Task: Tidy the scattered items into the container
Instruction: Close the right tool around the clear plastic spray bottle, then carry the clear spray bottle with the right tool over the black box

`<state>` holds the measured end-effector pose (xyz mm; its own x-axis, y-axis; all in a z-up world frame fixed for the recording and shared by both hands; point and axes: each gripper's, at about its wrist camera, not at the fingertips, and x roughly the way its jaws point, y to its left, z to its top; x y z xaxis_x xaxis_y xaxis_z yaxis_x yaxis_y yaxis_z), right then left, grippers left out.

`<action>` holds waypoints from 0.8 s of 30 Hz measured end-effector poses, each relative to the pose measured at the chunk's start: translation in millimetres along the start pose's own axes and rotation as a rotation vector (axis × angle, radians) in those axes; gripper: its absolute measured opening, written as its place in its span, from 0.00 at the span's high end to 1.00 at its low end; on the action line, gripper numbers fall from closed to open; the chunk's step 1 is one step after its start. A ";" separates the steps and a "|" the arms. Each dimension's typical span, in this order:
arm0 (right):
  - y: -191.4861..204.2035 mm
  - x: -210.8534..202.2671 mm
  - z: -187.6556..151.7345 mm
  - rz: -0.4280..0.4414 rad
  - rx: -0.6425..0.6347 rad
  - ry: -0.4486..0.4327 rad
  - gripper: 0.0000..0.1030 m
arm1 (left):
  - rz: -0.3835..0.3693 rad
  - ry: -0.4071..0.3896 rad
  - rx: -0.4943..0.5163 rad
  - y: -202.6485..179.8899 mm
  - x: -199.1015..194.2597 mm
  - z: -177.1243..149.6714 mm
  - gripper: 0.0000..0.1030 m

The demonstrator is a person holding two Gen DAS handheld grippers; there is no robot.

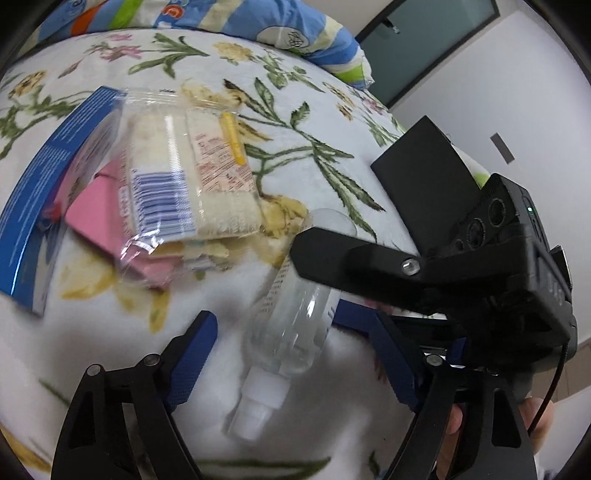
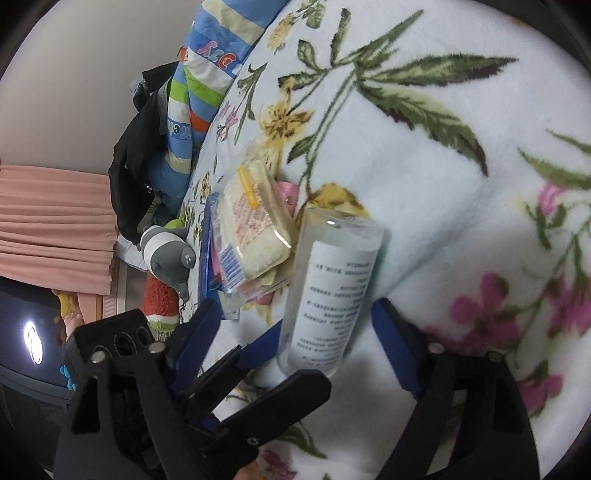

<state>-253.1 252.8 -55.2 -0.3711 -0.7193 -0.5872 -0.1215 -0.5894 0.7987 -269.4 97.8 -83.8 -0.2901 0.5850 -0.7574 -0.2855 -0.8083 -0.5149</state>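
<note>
A white fleece blanket (image 1: 303, 92) printed with green leaves and yellow and pink flowers covers the whole surface, and a striped blue, green and cream pillow (image 1: 229, 18) lies along its far edge. At the far left a flat blue box (image 1: 40, 184) rests on the blanket, with a pink card (image 1: 94, 210) and a clear-wrapped pack of cream cloth (image 1: 192, 173) heaped against it; the pack carries a barcode and a yellow clip.

The clear spray bottle (image 1: 291, 314) lies on its side just right of that heap, near the middle of the blanket. In the left wrist view its long axis runs near to far, tilted slightly right, with the white spray cap at the near end and the flat base far. It is see-through, nearly colourless, with a white label of small dark print.

The left gripper (image 1: 291, 354) straddles the bottle close to its cap end, blue pads on either side and apart from the plastic, fingers partly spread. The right gripper (image 2: 295, 336) straddles the other half by the label in its own view, fingers likewise partly spread, with a gap at each pad. Neither has hold of anything.
</note>
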 end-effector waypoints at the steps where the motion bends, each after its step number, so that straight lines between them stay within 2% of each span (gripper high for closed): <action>1: -1.0 0.4 0.2 0.004 -0.001 -0.002 0.22 | 0.001 0.004 0.008 -0.5 2.6 1.3 0.18; 4: -2.9 2.5 2.8 0.001 -0.006 -0.002 0.29 | 0.009 0.014 0.034 -4.5 8.6 3.6 0.20; 5: -3.5 2.9 3.6 -0.003 -0.009 -0.003 0.31 | 0.013 0.019 0.050 -7.2 10.6 4.0 0.33; 8: -10.1 1.4 4.3 -0.023 0.002 -0.021 0.56 | 0.056 0.039 0.077 -11.4 16.4 5.4 0.53; 9: -14.7 0.5 4.1 -0.017 0.015 -0.024 0.60 | 0.058 0.042 0.076 -10.9 16.7 5.3 0.54; 11: -18.5 -2.5 3.0 0.006 0.025 -0.027 0.60 | 0.051 0.042 0.075 -11.7 15.4 4.6 0.54; 16: -6.7 -10.2 -4.4 -0.017 -0.015 -0.047 0.61 | 0.074 0.026 0.126 -27.7 6.1 0.9 0.62; 24: 14.2 -36.9 -12.1 0.028 -0.032 -0.078 0.61 | 0.053 -0.013 0.144 -49.4 -25.6 0.0 0.62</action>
<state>-230.0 266.5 -23.8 -0.4447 -0.7053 -0.5520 -0.0810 -0.5821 0.8091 -247.9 122.8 -39.0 -0.3201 0.5431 -0.7763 -0.3970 -0.8209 -0.4106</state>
